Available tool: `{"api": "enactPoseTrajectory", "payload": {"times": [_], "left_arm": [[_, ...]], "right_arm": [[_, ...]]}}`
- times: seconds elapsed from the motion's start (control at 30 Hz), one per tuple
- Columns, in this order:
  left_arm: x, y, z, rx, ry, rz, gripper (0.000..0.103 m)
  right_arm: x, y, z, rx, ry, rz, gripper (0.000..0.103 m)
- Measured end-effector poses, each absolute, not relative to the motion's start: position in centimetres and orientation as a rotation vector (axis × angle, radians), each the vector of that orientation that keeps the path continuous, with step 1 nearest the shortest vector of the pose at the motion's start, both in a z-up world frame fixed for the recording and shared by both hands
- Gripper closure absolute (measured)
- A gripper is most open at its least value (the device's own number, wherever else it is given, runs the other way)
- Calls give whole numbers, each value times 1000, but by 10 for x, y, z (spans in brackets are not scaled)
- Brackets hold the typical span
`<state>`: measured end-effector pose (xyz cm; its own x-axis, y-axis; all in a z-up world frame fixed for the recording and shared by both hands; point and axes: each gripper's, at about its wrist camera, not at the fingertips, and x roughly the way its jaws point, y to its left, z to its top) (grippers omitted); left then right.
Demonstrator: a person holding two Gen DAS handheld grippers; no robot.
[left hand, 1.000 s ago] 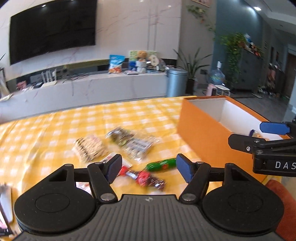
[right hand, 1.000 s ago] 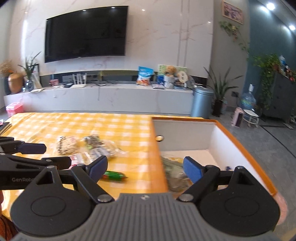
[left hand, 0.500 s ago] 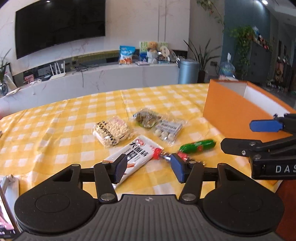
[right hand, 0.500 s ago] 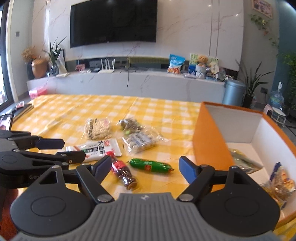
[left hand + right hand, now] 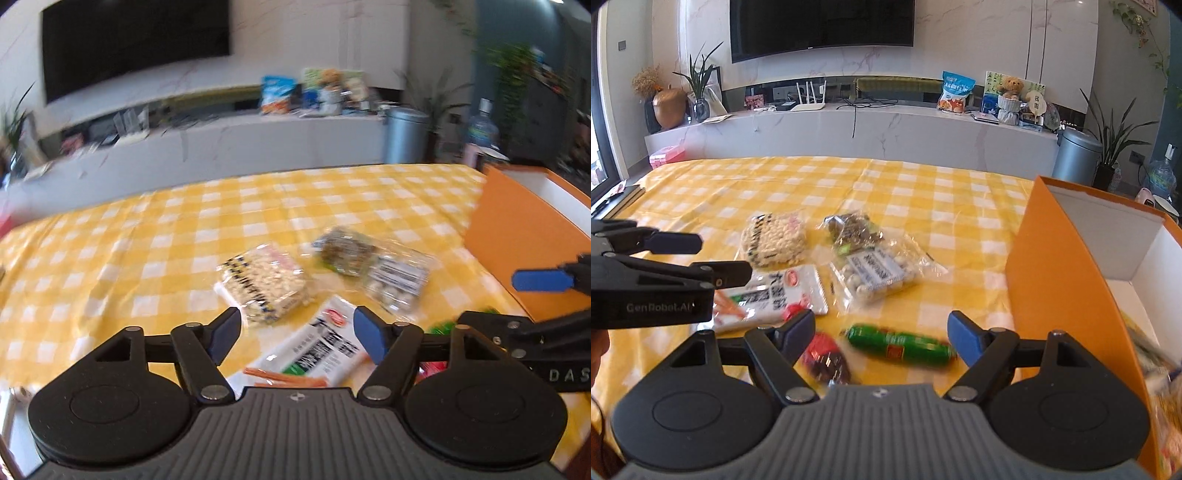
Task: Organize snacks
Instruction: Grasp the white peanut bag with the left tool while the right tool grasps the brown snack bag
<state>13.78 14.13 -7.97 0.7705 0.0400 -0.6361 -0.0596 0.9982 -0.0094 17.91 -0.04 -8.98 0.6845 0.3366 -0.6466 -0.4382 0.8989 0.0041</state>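
Several snacks lie on the yellow checked tablecloth (image 5: 923, 192): a noodle-cake pack (image 5: 775, 240), a dark snack bag (image 5: 855, 230), a clear bag of white balls (image 5: 875, 277), a white packet with orange sticks (image 5: 775, 295), a green sausage (image 5: 899, 345) and a red-capped dark packet (image 5: 825, 362). My left gripper (image 5: 297, 330) is open and empty above the white packet (image 5: 314, 350). My right gripper (image 5: 881, 334) is open and empty above the green sausage. An orange box (image 5: 1067, 280) stands at the right with snacks inside.
Behind the table runs a white marble TV bench (image 5: 871, 125) with a blue bag and ornaments. A grey bin (image 5: 1076, 155) and plants stand at the right. Books (image 5: 617, 199) lie at the table's left edge.
Both grippers have drawn back left from the orange box to over the loose snacks. The left gripper's jaws have opened wider than half a second ago.
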Motion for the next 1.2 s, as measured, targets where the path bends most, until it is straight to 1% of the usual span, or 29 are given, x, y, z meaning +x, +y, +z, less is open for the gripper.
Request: {"api": "enactPoseTrajectory", "payload": {"times": [0.07,0.23,0.43,0.5,0.57,0.7,1.03,1.07,1.13,1.2], "left_arm": [[149,151,-82,-94,713,88,15],[176,170,-84,-249,756,173,7],[203,172,-95,-315,804,276,6],[209,172,-98,-318,806,287,6],[214,171,-104,-301,826,302,6],[223,167,-109,-299,847,310,2],[238,163,-107,-238,869,312,2],[238,163,-107,-226,871,311,3],[238,163,-108,-213,868,297,8],[235,165,-107,-206,866,272,9]], "right_arm": [[192,5,-91,-160,697,434,31],[221,22,-94,-178,695,431,31],[247,41,-103,-198,704,441,31],[253,46,-106,-212,705,449,30],[258,51,-110,-236,703,461,26],[266,57,-113,-278,692,471,26],[277,77,-120,-320,663,500,26],[277,79,-121,-322,663,503,26],[278,83,-121,-331,661,509,26],[277,85,-122,-349,658,519,26]]}}
